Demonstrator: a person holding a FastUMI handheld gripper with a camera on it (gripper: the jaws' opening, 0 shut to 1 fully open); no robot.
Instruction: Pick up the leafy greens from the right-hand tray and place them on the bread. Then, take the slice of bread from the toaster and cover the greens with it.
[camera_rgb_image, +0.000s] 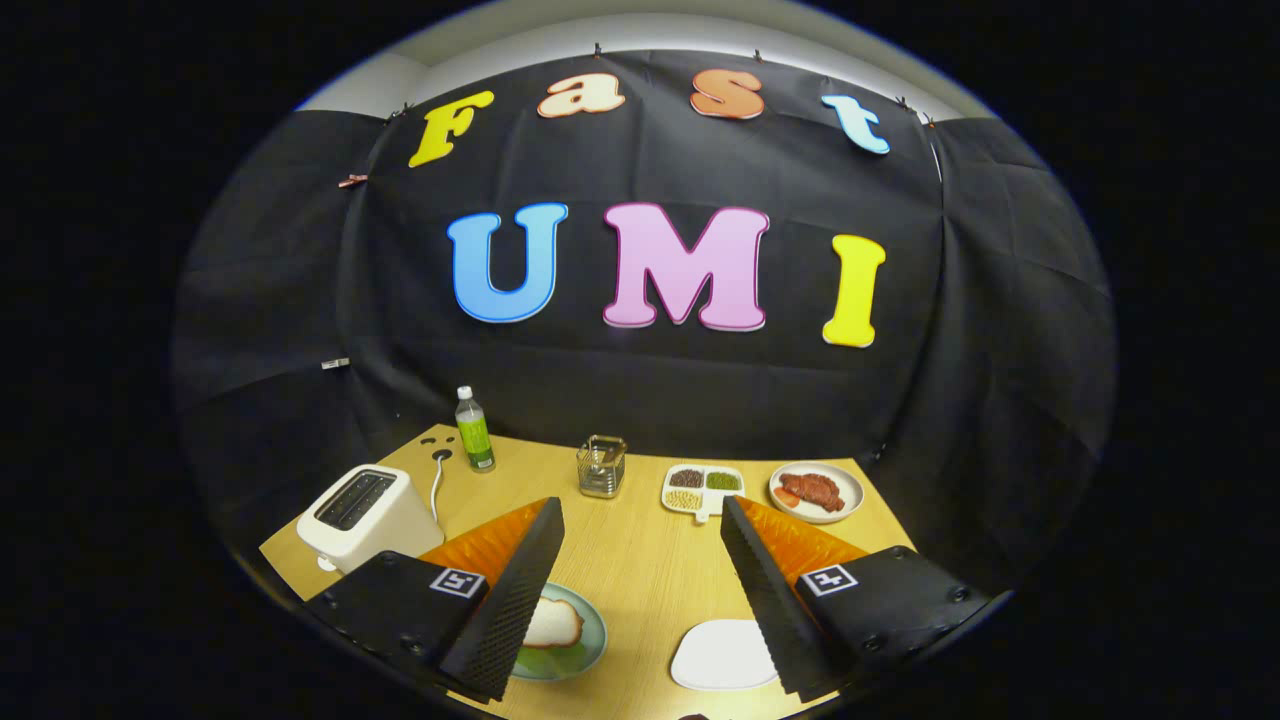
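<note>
My gripper (640, 512) is open and held above the wooden table (640, 570), with nothing between its fingers. Just inside the left finger, a pale green plate (590, 640) holds a slice of bread (555, 622). A strip of leafy green (545, 658) peeks out at the slice's near edge. The left finger covers part of the plate. A white tray (720, 655) lies by the right finger, its visible surface bare. The white toaster (362, 515) stands beyond the left finger, and its two slots look dark.
Along the back of the table stand a green-labelled bottle (474, 430), a small glass holder (601, 466), a divided dish of grains (703, 488) and a plate of meat (816, 491). The toaster's cord (437, 480) runs behind it. The booth wall closes the table's far side.
</note>
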